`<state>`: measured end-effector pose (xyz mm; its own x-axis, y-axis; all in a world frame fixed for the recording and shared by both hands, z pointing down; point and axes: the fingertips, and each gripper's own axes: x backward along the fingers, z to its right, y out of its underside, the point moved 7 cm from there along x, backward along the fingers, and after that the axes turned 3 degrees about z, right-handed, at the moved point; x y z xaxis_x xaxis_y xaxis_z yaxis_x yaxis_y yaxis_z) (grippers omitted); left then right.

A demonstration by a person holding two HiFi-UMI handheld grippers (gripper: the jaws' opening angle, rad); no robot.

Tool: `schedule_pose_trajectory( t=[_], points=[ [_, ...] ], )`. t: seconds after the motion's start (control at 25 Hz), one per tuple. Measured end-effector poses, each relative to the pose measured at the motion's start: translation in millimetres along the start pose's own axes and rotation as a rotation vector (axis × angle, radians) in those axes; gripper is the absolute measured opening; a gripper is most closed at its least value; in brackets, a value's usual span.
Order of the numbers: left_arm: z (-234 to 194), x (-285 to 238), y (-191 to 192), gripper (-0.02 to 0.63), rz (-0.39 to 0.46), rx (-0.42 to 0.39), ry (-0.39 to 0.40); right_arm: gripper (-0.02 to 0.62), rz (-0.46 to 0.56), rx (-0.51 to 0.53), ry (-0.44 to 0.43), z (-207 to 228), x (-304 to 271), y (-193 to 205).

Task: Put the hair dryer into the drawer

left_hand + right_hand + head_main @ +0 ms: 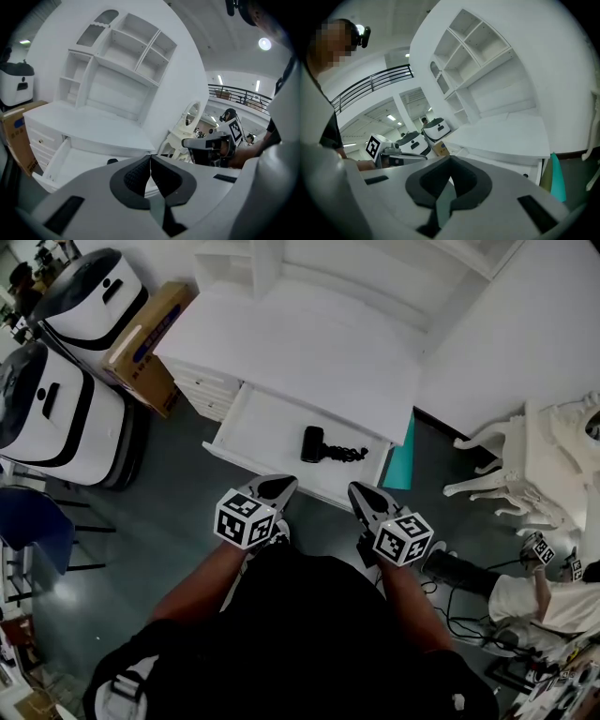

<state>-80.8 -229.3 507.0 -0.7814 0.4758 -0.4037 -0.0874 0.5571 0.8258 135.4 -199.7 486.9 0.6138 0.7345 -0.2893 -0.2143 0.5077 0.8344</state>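
A black hair dryer [313, 443] with its coiled cord [348, 455] lies inside the open white drawer [246, 431] of the white desk [309, 357]. In the left gripper view only the top of the hair dryer [111, 161] shows, over the drawer's edge. Both grippers hang in front of the drawer, close to my body and apart from the dryer. My left gripper [278, 487] is shut, its pads [138, 174] meeting with nothing between them. My right gripper [362, 492] is shut and empty too, its pads [461, 180] together.
Two white machines [56, 399] and a cardboard box [150, 343] stand left of the desk. A blue chair [37, 521] is at the near left. A teal panel [405, 460] leans by the drawer's right end, and a white ornate chair [525, 465] and floor cables [469, 615] lie to the right.
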Motion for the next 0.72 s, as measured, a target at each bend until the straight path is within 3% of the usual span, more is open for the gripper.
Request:
schedule_pose_trajectory(
  t=[0.72],
  points=[
    [159, -4, 50, 0.011, 0.037, 0.0, -0.037, 0.025, 0.028, -0.019, -0.089, -2, 153, 35]
  ],
)
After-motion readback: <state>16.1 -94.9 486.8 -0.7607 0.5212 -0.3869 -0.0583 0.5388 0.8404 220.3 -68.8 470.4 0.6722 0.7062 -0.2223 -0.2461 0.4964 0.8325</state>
